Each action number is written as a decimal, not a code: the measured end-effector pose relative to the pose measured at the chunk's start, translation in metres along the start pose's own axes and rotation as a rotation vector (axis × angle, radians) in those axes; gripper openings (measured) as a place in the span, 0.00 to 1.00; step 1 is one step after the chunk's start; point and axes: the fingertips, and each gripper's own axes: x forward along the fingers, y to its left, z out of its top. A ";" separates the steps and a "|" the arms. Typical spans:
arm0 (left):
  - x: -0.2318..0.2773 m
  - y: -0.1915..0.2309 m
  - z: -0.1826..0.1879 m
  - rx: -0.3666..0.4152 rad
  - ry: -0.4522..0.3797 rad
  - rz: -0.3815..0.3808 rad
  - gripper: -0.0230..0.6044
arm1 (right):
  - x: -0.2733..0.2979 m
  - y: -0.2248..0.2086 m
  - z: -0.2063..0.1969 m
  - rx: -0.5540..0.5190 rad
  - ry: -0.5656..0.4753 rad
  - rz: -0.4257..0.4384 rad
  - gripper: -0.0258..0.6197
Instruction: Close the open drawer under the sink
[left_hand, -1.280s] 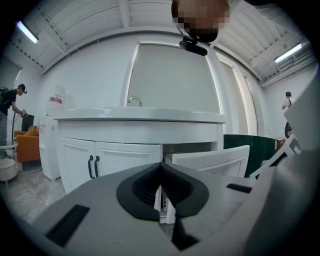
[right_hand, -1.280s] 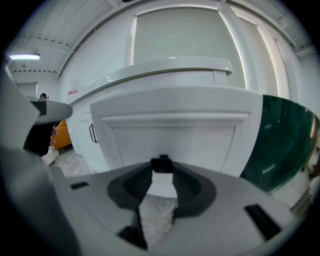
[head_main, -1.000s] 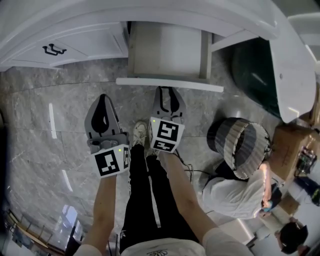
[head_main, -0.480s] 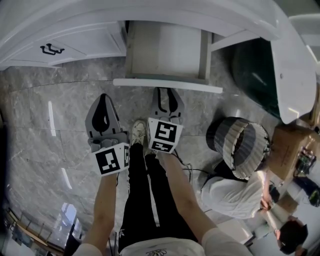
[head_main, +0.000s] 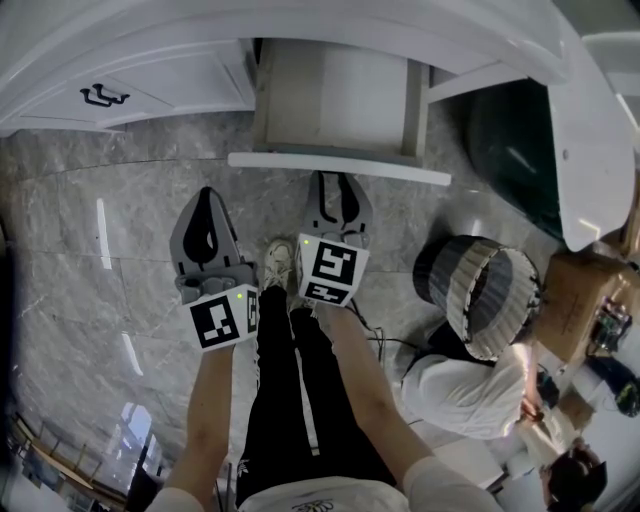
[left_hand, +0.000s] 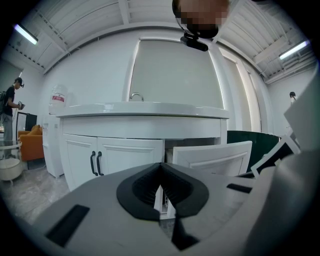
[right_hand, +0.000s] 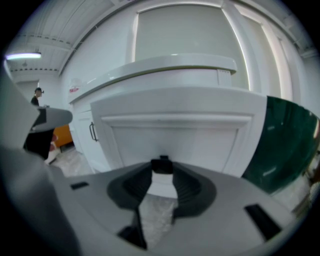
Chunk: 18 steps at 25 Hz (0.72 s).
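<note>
Nearest of all, well short of the drawer (head_main: 335, 100), black-trousered legs (head_main: 290, 400) and a pale shoe (head_main: 278, 265) are seen on the grey marble floor (head_main: 80, 260). Off to the right of the drawer and nearer than it, a round striped bin (head_main: 480, 290) is lying on its side, and a crouching person in a white top (head_main: 460, 385) is seen beside it.

Left of the drawer's front and clear of it, the left gripper (head_main: 207, 194) is held over the floor. Its jaws are brought together at the tips, only a thin slit is left behind them, and nothing is gripped.

Against the drawer's white front panel (head_main: 340, 167) the right gripper (right_hand: 161, 170) is set. Its jaws are held part-way apart (neither wide nor closed). The gap between the tips is filled by a small black handle (right_hand: 161, 163) on that panel, which appears clamped by both pads.

The drawer itself is pulled well out from under the sink counter (head_main: 300, 25), and its pale inside is laid open to view from above. Left of the drawer, a white cabinet door (head_main: 150, 85) with black door handles (head_main: 105, 98) is shut. Right of the drawer, a dark green object (head_main: 510, 150) is partly covered by the counter's edge. Above the drawer, a tap (left_hand: 136, 96) can be made out on the counter.
</note>
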 end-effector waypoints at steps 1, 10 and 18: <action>0.000 0.001 -0.001 0.000 0.001 0.001 0.06 | 0.001 0.000 0.002 0.000 -0.003 -0.001 0.27; 0.002 0.005 -0.011 -0.011 0.025 0.005 0.06 | 0.011 -0.002 0.005 0.005 -0.007 -0.006 0.27; 0.008 0.013 -0.013 -0.008 0.036 0.014 0.06 | 0.035 -0.009 0.025 0.000 -0.028 -0.017 0.27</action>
